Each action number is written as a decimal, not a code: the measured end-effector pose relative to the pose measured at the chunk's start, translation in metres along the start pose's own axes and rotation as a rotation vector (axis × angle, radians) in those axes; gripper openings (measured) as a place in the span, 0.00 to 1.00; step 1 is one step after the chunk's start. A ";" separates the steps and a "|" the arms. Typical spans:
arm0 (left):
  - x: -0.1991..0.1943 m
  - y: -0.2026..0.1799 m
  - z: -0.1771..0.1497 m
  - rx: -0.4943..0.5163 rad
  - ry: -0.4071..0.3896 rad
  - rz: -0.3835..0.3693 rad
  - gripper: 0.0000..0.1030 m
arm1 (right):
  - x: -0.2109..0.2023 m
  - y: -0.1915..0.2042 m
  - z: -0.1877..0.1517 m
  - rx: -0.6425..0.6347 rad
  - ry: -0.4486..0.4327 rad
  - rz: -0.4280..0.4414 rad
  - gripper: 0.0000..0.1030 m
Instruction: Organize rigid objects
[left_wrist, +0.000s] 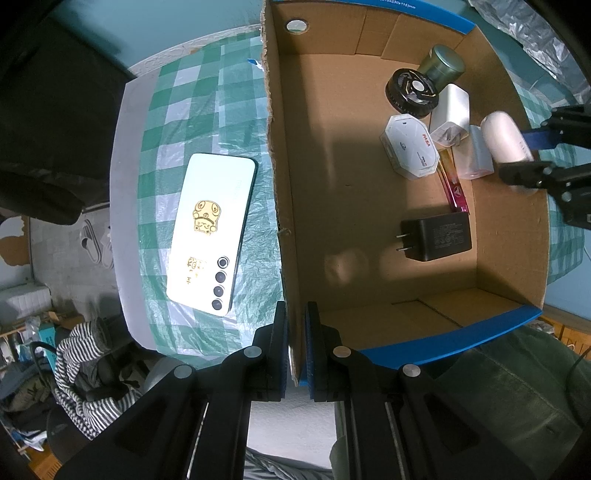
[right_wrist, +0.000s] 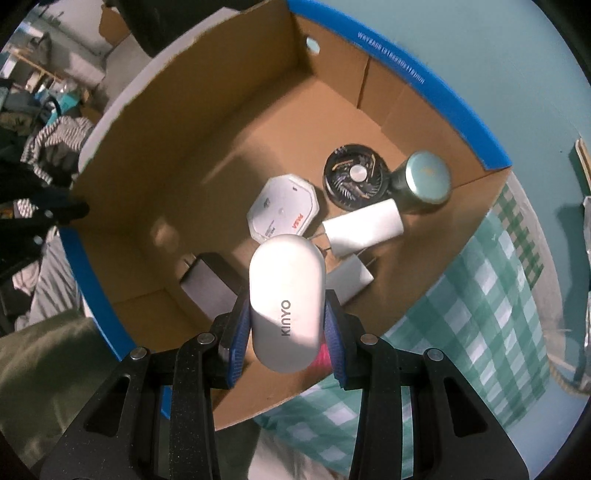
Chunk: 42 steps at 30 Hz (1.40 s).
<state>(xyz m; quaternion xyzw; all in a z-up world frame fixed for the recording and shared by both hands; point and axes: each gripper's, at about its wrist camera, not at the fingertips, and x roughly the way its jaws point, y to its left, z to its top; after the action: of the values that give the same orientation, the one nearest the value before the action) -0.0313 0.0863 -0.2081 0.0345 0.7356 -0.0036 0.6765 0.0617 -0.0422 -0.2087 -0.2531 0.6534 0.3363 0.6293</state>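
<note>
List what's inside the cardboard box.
Inside the cardboard box: green tin, black fan, octagonal white case, white chargers, black adapter, pink item partly covered.

Green-checked tablecloth (left_wrist: 221, 92) on table, teal wall (right_wrist: 480, 55), cluttered floor — striped fabric (left_wrist: 85, 369), sandals (left_wrist: 94, 243).

"KINYO" on white oval case (right_wrist: 286, 295)

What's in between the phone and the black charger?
The box's cardboard wall stands between them, seen in the left wrist view: the phone lies outside on the checked cloth, and the black charger sits inside the box.
</note>
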 end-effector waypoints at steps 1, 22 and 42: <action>0.000 0.000 0.000 0.000 0.000 0.000 0.08 | 0.002 -0.001 0.000 0.003 0.003 0.001 0.36; -0.004 0.001 0.003 -0.004 -0.008 -0.001 0.08 | -0.019 -0.019 -0.011 0.113 -0.069 0.036 0.57; -0.083 -0.007 0.029 0.002 -0.193 0.015 0.28 | -0.119 -0.070 -0.075 0.510 -0.350 -0.041 0.64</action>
<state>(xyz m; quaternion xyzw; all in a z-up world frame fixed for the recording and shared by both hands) 0.0037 0.0738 -0.1286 0.0400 0.6665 -0.0028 0.7444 0.0753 -0.1555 -0.1007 -0.0384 0.5930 0.1871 0.7822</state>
